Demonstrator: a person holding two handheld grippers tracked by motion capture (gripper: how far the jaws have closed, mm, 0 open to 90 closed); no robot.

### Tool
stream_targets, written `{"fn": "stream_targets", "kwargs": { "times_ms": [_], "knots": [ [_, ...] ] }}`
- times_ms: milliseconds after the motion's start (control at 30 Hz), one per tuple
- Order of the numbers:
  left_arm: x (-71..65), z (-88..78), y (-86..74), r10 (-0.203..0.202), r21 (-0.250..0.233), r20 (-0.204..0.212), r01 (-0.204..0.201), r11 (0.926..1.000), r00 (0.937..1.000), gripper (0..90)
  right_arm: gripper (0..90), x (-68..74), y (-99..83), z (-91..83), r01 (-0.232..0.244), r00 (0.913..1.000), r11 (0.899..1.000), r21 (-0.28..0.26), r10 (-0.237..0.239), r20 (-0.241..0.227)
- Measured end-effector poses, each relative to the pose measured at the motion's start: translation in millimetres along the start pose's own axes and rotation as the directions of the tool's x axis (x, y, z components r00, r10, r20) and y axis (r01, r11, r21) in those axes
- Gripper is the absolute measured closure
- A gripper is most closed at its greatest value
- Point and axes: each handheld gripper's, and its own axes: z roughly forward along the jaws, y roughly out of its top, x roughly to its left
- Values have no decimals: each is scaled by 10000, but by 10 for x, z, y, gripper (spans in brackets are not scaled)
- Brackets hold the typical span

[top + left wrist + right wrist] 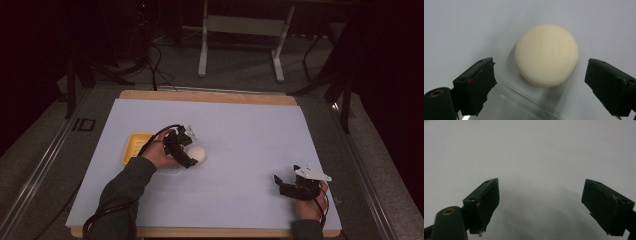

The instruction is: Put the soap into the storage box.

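A: From the high view, the left gripper (186, 150) hovers over a cream, round, smooth soap-like puck (196, 153) on the pale blue table sheet (240, 135), beside a yellow plastic tray (133, 148). The right gripper (290, 186) idles, well apart.

B: The left gripper view adds detail: jaws spread wide, holding nothing, flanking the puck (546, 58); a clear plastic edge (524, 100) lies beneath. A shallow grip could squirt it free.

A: The right gripper view: wide open, empty.
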Motion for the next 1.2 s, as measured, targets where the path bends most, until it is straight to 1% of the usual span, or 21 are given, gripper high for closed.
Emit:
{"fn": "stream_targets", "kwargs": {
  "times_ms": [200, 300, 333, 367, 500, 567, 600, 633, 733, 933, 1000, 1033, 1100, 1200],
  "knots": [
    [1, 38, 54, 63, 147, 88, -64, 9999, 9999, 99, 147, -1, 0, 0, 6, 10000, 10000, 2, -6, -14],
    [6, 72, 78, -8, 294, 128, 4, 9996, 9999, 98, 147, 0, 0, 0, 6, 10000, 10000, -6, -6, -9],
    [9, 80, 84, 13, 342, 164, -19, 9994, 9999, 98, 147, 0, 0, 0, 6, 10000, 10000, -6, -6, -9],
    [7, 102, 101, 85, 508, 176, -94, 9987, 9998, 98, 147, -1, 0, 0, 7, 10000, 10000, 1, -7, -17],
    [-5, 140, 126, 150, 641, 232, -165, 9978, 9996, 99, 147, 0, 1, 1, 11, 10000, 10000, 4, -11, -18],
    [-8, 176, 145, 192, 839, 299, -216, 9962, 9994, 113, 147, 1, 1, 1, 13, 10000, 10000, 13, -13, -14],
    [-8, 176, 145, 192, 839, 299, -216, 9962, 9994, 116, 147, 1, 1, 1, 13, 10000, 10000, 13, -13, -14],
    [-8, 199, 158, 210, 965, 255, -234, 9951, 9995, 116, 147, 1, 1, 1, 20, 10000, 10000, 7, -20, -13],
    [-2, 216, 164, 175, 973, 306, -204, 9950, 9994, 124, 147, 0, 1, 1, 17, 10000, 10000, 7, -17, -19],
    [12, 267, 191, 199, 1195, 397, -245, 9925, 9990, 135, 147, 0, 1, 1, 11, 10000, 10000, 8, -11, -24],
    [7, 287, 201, 151, 1251, 404, -200, 9919, 9991, 143, 147, 0, 1, 1, 20, 10000, 10000, 11, -20, -21],
    [11, 298, 208, 228, 1351, 395, -280, 9904, 9990, 144, 147, 2, 1, 1, 21, 10000, 10000, 13, -21, -22],
    [7, 328, 217, 218, 1503, 352, -269, 9883, 9991, 144, 147, 1, 1, 1, 24, 10000, 10000, 13, -24, -23],
    [9, 347, 234, 170, 1568, 408, -232, 9874, 9990, 144, 147, 0, 1, 1, 25, 10000, 10000, 10, -25, -27]
  ]
}}
